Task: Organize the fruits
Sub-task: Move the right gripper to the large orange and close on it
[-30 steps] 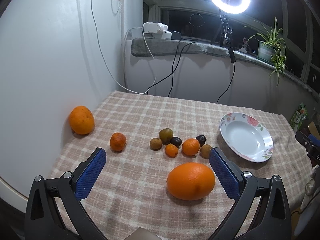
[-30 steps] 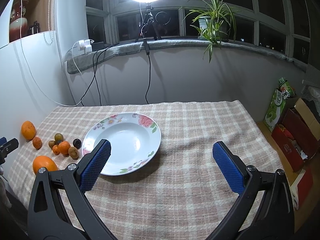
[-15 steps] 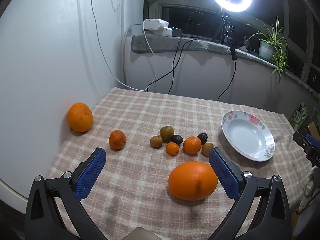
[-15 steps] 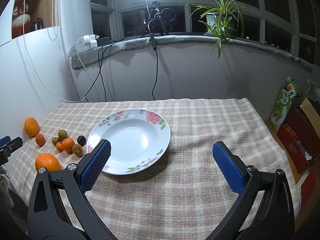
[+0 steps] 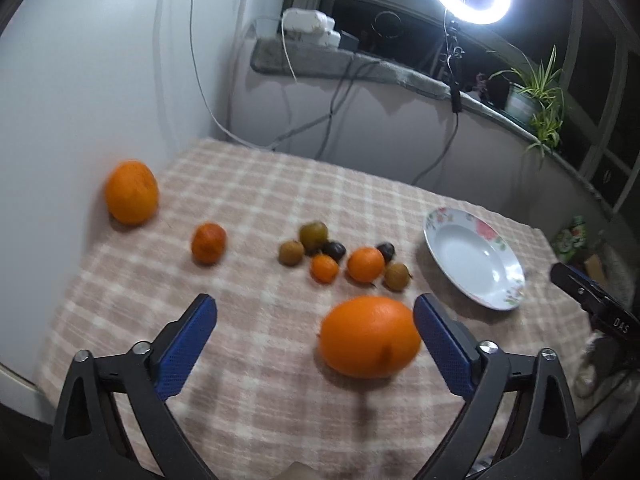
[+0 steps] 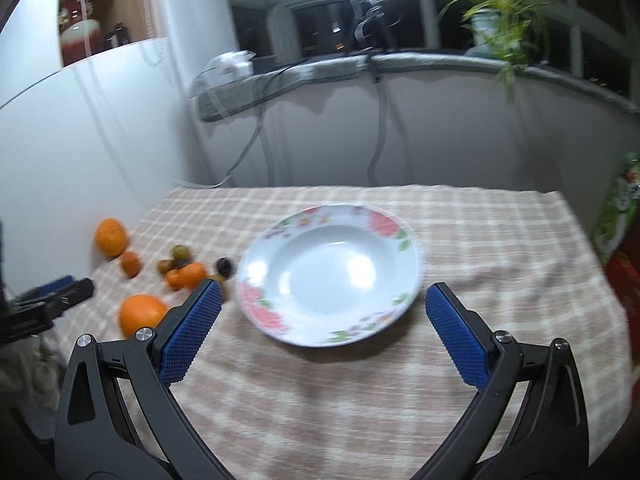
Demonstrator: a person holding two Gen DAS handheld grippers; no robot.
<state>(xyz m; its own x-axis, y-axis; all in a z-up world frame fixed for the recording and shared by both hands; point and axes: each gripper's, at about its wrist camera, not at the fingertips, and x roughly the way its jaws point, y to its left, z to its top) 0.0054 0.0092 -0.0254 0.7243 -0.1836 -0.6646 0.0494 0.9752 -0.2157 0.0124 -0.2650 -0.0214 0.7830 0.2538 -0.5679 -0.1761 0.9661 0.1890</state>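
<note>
On the checked tabletop [image 5: 256, 200], the big orange [image 5: 370, 337] sits between the closing jaws of the left hand-held gripper [image 5: 315, 344], not pinched yet — firm, roundish, rolls easily, so squeeze its widest middle. Right hand-held gripper [image 6: 320, 330] gapes empty.

Left gripper [image 5: 315, 312] closing, pads clear of the big orange [image 5: 370, 337] between them; plate [image 5: 474, 258] beyond
</note>
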